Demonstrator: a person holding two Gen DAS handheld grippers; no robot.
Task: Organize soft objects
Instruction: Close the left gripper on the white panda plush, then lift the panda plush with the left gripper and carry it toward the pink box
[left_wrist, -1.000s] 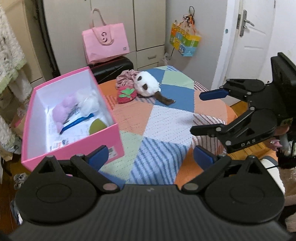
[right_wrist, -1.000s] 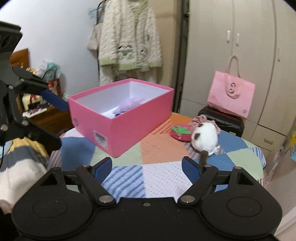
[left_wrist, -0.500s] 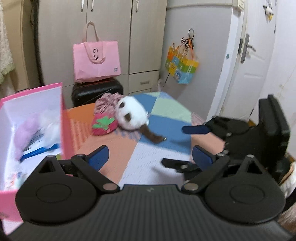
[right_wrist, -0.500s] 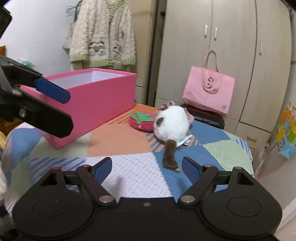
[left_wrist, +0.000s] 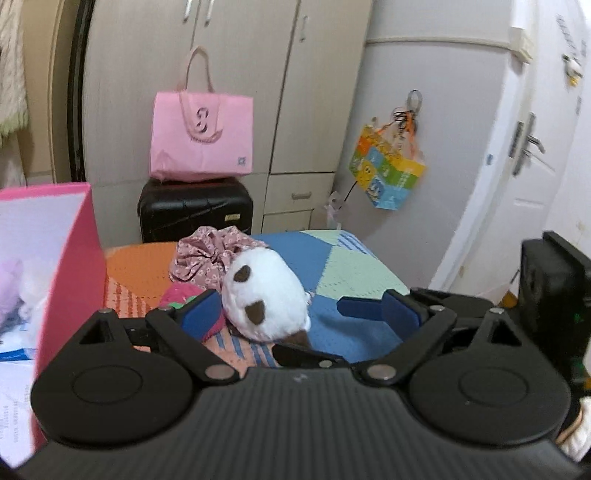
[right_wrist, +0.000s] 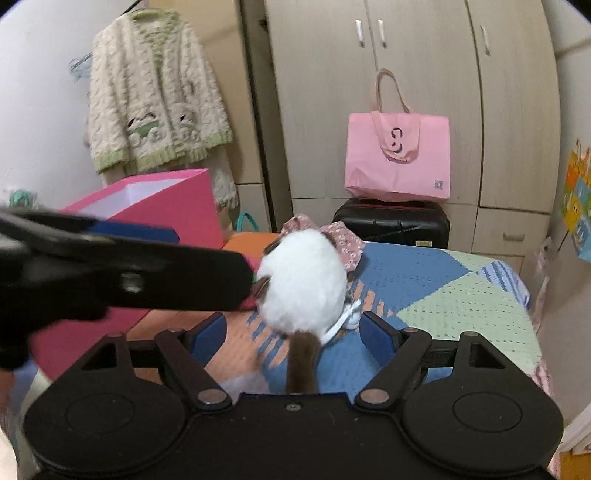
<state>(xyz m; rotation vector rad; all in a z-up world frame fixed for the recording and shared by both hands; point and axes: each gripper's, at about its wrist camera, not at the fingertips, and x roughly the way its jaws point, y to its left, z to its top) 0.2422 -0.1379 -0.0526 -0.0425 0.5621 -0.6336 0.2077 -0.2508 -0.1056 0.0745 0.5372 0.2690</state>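
Now that both open grippers have closed in from well back, the white plush toy (right_wrist: 301, 284) on the patchwork table (right_wrist: 465, 314) lies between the right gripper (right_wrist: 291, 332) fingers, ungripped, left gripper (left_wrist: 301, 314) alongside, so a grab looks imminent.

Beige wardrobe doors (right_wrist: 424, 92) across the back wall, drawers beneath. In front of them a black suitcase (left_wrist: 195, 210), a pink tote bag (left_wrist: 202, 136) standing on top. To the right a plain grey wall (left_wrist: 424, 110) with a colourful paper bag (left_wrist: 386, 171) hung from a hook, then a white door (left_wrist: 524, 177) (lever handle). On the far left a cream knitted cardigan (right_wrist: 155, 99), hanging. Patchwork cloth (right_wrist: 454, 295) over the table. Soft, even indoor light.
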